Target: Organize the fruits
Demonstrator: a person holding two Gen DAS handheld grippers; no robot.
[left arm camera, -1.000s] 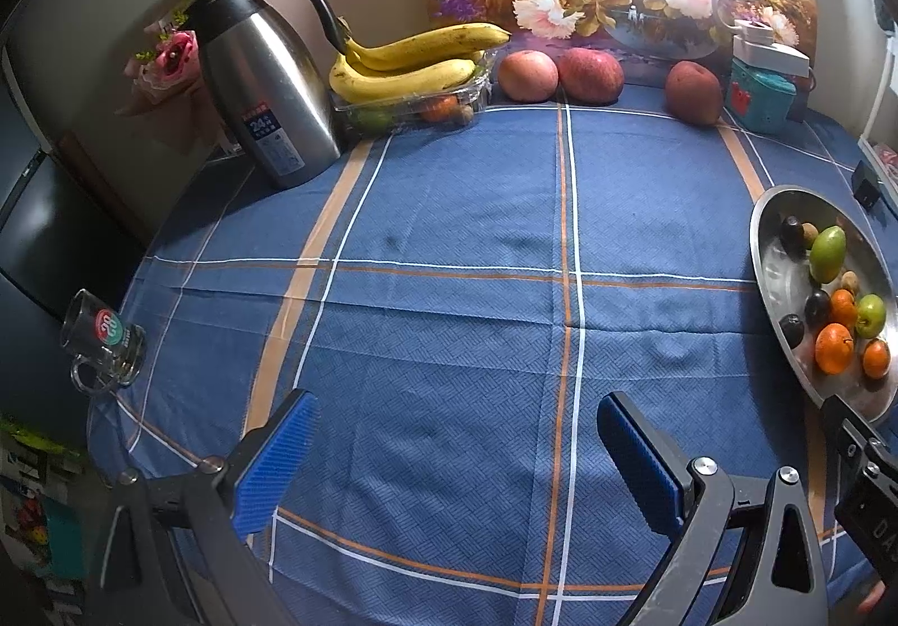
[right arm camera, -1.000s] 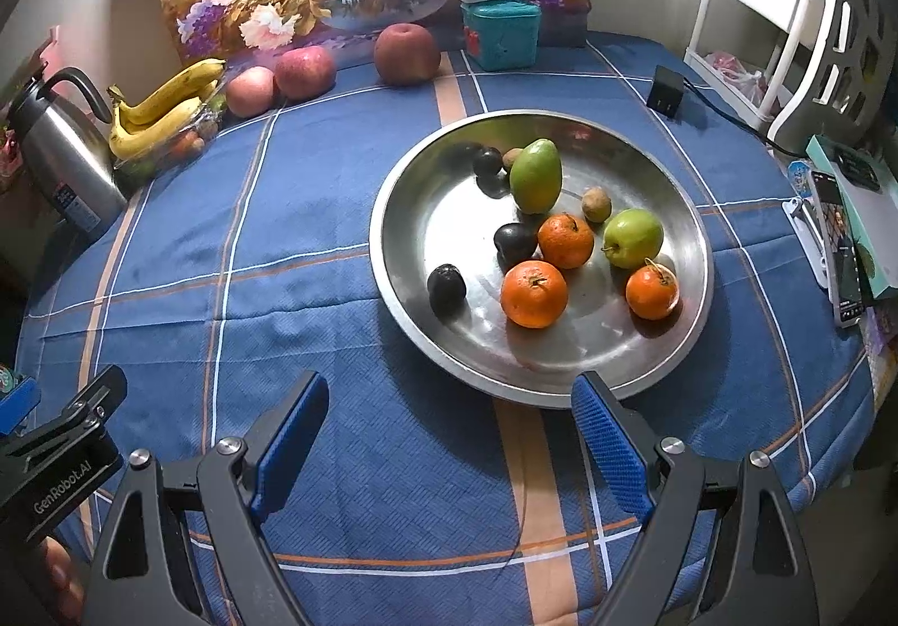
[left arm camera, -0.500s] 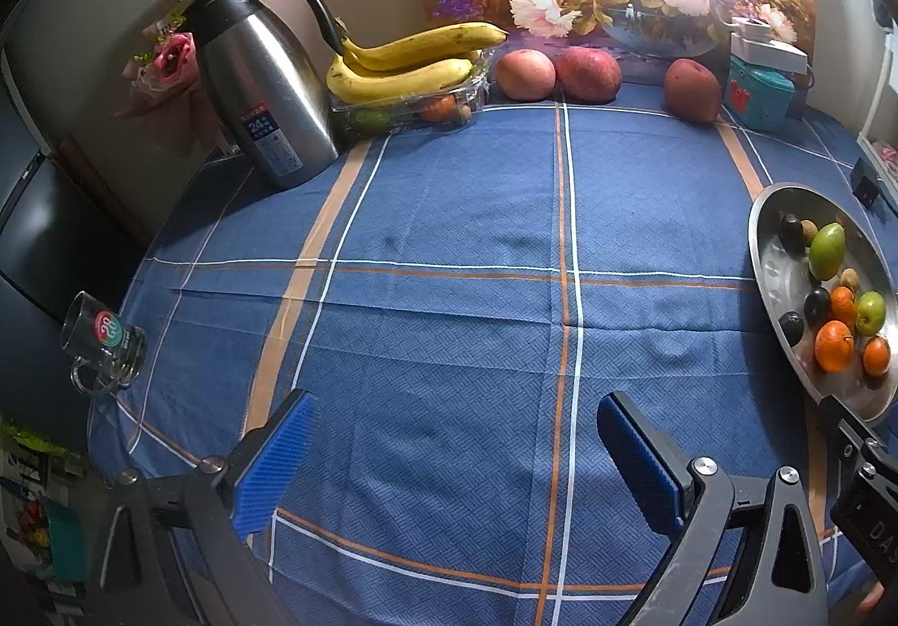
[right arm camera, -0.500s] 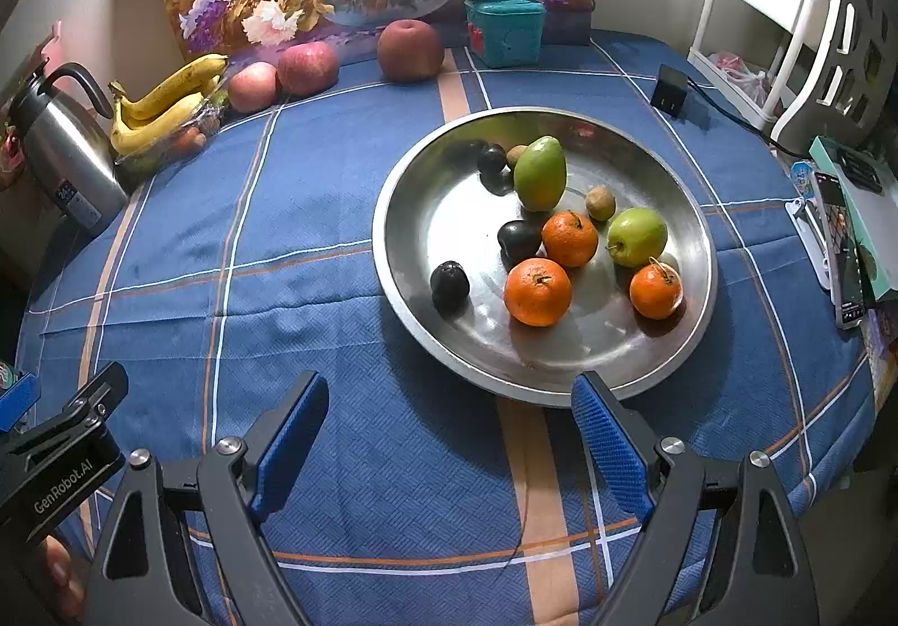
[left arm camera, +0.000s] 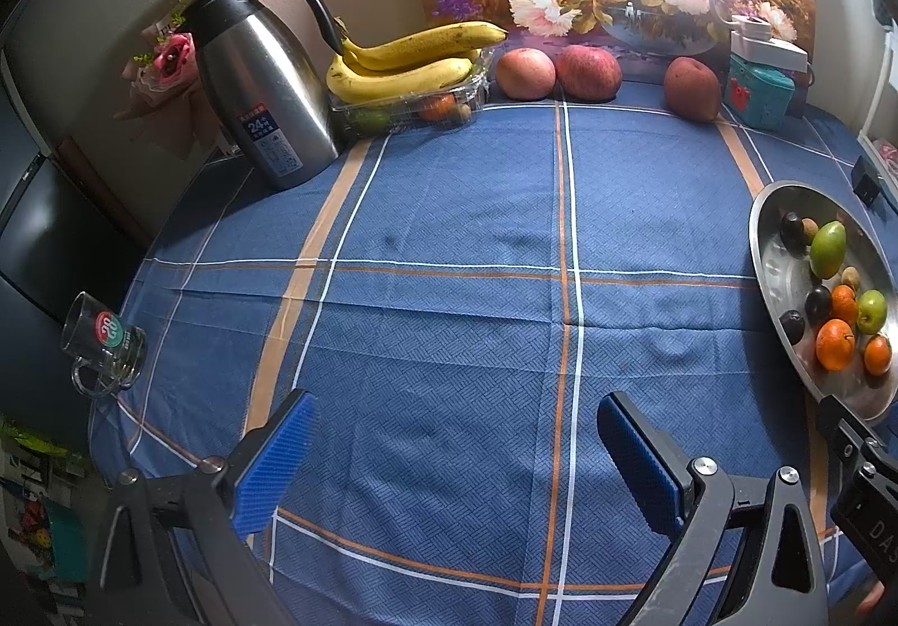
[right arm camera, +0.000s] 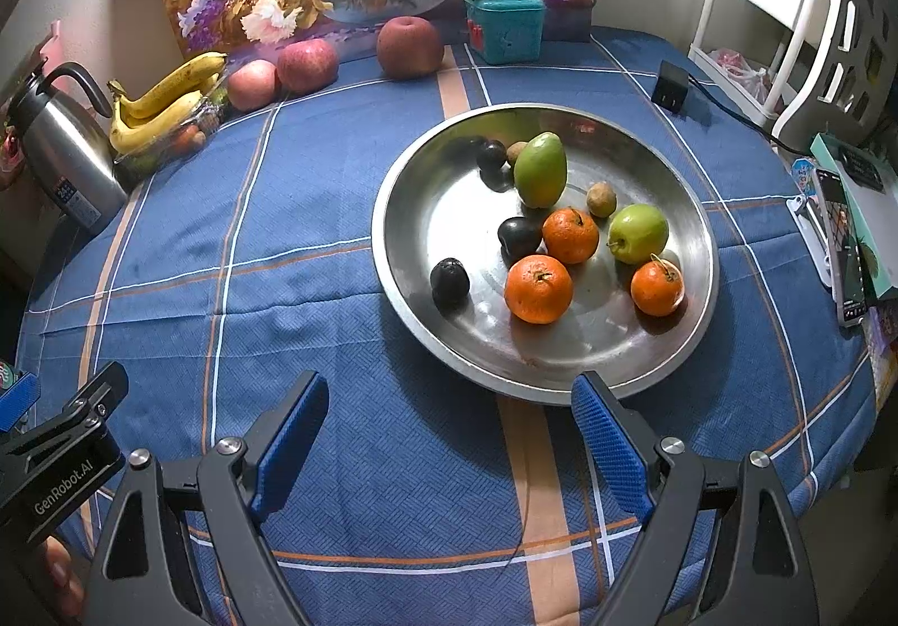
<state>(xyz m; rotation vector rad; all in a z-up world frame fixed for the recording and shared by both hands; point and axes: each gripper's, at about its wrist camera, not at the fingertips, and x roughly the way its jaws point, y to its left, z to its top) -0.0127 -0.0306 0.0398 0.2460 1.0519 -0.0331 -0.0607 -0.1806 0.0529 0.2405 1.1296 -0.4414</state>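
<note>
Your left tool (left arm camera: 449,449) hangs over bare cloth with its ribbed blue pads spread wide and nothing between them; your right tool (right arm camera: 452,426) is spread the same way, empty, its right pad just at the near rim of the steel dish (right arm camera: 415,289). The worktop (left arm camera: 449,244) wears a blue woven cloth with a basket-weave texture and orange and white stripes, a few wrinkles in it. The dish is round, shallow and shiny, and holds three oranges (right arm camera: 537,289), a smooth green apple (right arm camera: 638,233), an oval green mango (right arm camera: 540,169), three dark glossy plums (right arm camera: 449,280) and two small brown kiwis (right arm camera: 601,199). At the far edge by the flower painting sit three round reddish apples (left arm camera: 588,72), and curved yellow bananas (left arm camera: 404,64) rest on a clear plastic tray (left arm camera: 409,106) with small fruit inside it. A brushed-steel jug (left arm camera: 264,92) with a black handle stands just beside the tray. A glass mug (left arm camera: 104,345) sits at the worktop's left edge.
</note>
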